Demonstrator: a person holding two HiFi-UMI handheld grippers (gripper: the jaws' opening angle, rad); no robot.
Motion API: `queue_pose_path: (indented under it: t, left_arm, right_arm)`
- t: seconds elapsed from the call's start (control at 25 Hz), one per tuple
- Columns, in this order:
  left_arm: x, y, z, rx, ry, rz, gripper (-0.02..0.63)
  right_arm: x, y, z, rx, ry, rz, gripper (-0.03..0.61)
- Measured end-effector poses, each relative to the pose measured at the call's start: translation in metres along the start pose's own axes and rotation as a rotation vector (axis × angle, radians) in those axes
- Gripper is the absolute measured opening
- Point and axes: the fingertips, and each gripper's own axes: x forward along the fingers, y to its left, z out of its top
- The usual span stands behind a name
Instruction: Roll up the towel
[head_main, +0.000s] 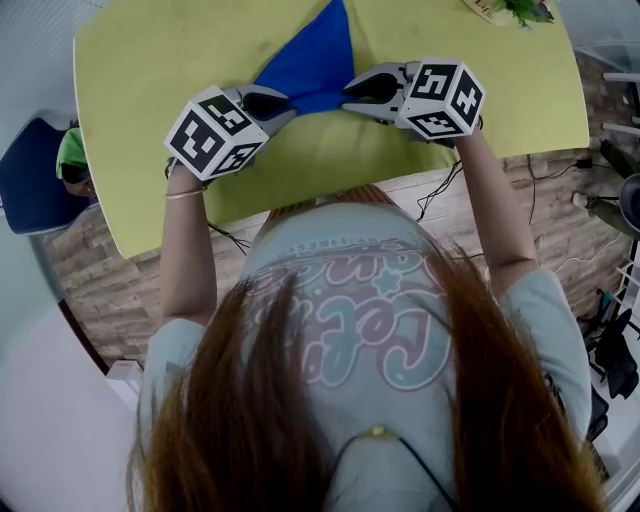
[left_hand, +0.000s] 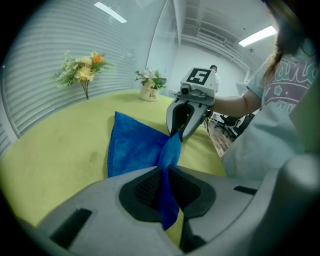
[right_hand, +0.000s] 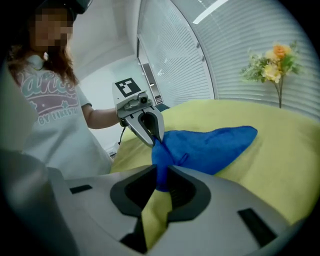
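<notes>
A blue towel (head_main: 310, 60) lies on the yellow table (head_main: 150, 70), spread to a point at the far side and bunched along its near edge. My left gripper (head_main: 278, 104) is shut on the near left end of that edge, and blue cloth shows pinched between its pads (left_hand: 164, 186). My right gripper (head_main: 350, 92) is shut on the near right end, with a fold of the towel (right_hand: 210, 142) caught between its jaws (right_hand: 160, 181). The two grippers face each other closely, and the cloth between them is gathered into a narrow strand (left_hand: 171, 147).
A small vase of flowers (left_hand: 149, 85) and a yellow flower sprig (left_hand: 82, 70) stand at the table's far side. The near table edge (head_main: 300, 195) runs just below the grippers. A blue chair (head_main: 30, 185) stands at the left, and cables (head_main: 440, 195) hang by the brick wall.
</notes>
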Motion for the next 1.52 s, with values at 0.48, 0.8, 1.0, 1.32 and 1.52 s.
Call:
queue_pose_path:
  t: [0.48, 0.8, 1.0, 1.32, 1.52]
  left_arm:
    - [0.004, 0.012, 0.006, 0.124, 0.021, 0.059, 0.038]
    - [0.003, 0.021, 0.012, 0.191, 0.002, 0.142, 0.083]
    - [0.002, 0.025, 0.011, 0.222, -0.005, 0.191, 0.112]
    - [0.002, 0.026, 0.013, 0.267, -0.01, 0.231, 0.124]
    - [-0.005, 0.028, 0.012, 0.214, -0.1, 0.226, 0.144]
  right_arm:
    - [-0.007, -0.022, 0.003, -0.013, -0.011, -0.074, 0.114]
    - [-0.011, -0.024, 0.007, -0.184, -0.064, -0.212, 0.118]
    - [-0.014, -0.026, 0.012, -0.339, -0.083, -0.345, 0.165]
    - [-0.007, -0.013, 0.011, -0.547, -0.036, -0.349, 0.081]
    - [-0.003, -0.013, 0.008, -0.55, -0.003, -0.345, 0.061]
